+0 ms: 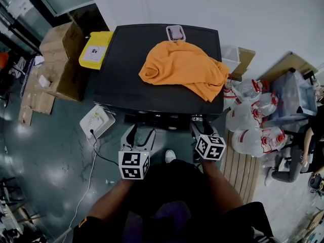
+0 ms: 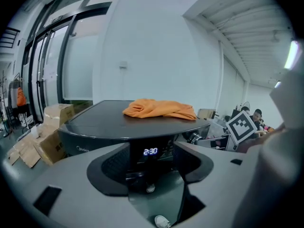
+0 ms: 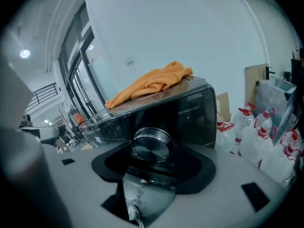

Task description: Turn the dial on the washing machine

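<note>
A black washing machine (image 1: 126, 75) stands against the far wall, with an orange cloth (image 1: 185, 67) heaped on the right of its lid and a small white basket (image 1: 175, 33) at the lid's far edge. The dial (image 3: 152, 144), a round silver knob, is on the machine's near front face towards its right end. The right gripper (image 3: 153, 150) has its jaws set wide and clamped on the dial, one dark pad against each side, and it is rolled at a tilt. The left gripper (image 2: 151, 158) hovers just before the front panel further left, its jaws apart with nothing between them, facing the lit display (image 2: 150, 151). Cardboard boxes (image 1: 61, 49) are piled on the floor to the left, and clear plastic jugs (image 1: 250, 135) stand to the right.
</note>
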A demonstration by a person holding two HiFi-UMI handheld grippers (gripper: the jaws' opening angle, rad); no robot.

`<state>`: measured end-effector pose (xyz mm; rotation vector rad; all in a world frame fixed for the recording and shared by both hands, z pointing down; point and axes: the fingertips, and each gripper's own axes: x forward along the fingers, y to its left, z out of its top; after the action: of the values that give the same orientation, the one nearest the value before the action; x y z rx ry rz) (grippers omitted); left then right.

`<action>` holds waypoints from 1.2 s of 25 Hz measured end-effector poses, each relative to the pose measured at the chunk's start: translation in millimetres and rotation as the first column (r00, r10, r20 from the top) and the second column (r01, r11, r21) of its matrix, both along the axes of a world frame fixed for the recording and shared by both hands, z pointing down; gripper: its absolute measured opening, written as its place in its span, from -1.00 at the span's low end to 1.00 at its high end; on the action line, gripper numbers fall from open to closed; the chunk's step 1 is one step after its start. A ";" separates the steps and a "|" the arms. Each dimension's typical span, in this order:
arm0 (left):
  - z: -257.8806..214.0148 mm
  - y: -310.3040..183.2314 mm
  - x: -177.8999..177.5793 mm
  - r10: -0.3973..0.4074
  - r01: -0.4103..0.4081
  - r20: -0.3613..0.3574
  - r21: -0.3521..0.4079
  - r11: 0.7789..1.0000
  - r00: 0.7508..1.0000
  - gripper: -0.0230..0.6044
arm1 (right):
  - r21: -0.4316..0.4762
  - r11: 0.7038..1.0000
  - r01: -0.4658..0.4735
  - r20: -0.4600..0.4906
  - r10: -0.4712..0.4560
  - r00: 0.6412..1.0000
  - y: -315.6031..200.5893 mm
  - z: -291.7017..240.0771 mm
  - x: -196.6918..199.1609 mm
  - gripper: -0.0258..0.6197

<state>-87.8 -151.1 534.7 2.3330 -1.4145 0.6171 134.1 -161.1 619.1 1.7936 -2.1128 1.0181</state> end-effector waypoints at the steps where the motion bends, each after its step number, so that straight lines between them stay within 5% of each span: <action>1: 0.3 -0.6 1.9 0.004 -0.004 0.000 -0.001 1.000 1.000 -0.01 | 0.000 1.000 0.002 0.001 -0.002 1.000 -0.2 0.1 0.0 -0.07; 6: 1.7 -2.3 9.9 0.025 -0.025 0.005 -0.002 1.000 1.000 -0.01 | -0.007 0.999 0.032 -0.180 -0.033 0.983 -0.2 -0.3 0.2 -0.02; 11: 3.0 -4.7 10.1 0.029 -0.029 0.013 -0.004 1.000 1.000 -0.01 | -0.009 0.996 0.092 -0.468 -0.086 0.879 -0.2 -8.6 -5.2 -0.01; 19: 3.6 -5.6 6.5 0.021 -0.021 0.017 -0.007 1.000 1.000 -0.01 | -0.027 0.993 0.119 -0.576 -0.113 0.810 -2.9 -9.8 -10.0 -0.01; 24: 3.8 -6.5 5.1 0.018 -0.018 0.014 -0.009 1.000 1.000 -0.01 | -0.028 0.994 0.106 -0.540 -0.104 0.835 -2.4 -10.0 -10.6 -0.07; 30: 3.5 -6.6 6.7 0.021 -0.021 0.013 -0.008 1.000 1.000 -0.01 | -0.018 0.999 0.035 -0.295 -0.039 0.955 -1.9 -4.5 -2.9 -0.08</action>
<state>-81.1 -157.7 538.1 2.3451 -1.3920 0.6438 131.2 -163.0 614.6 1.7663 -1.9445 0.6995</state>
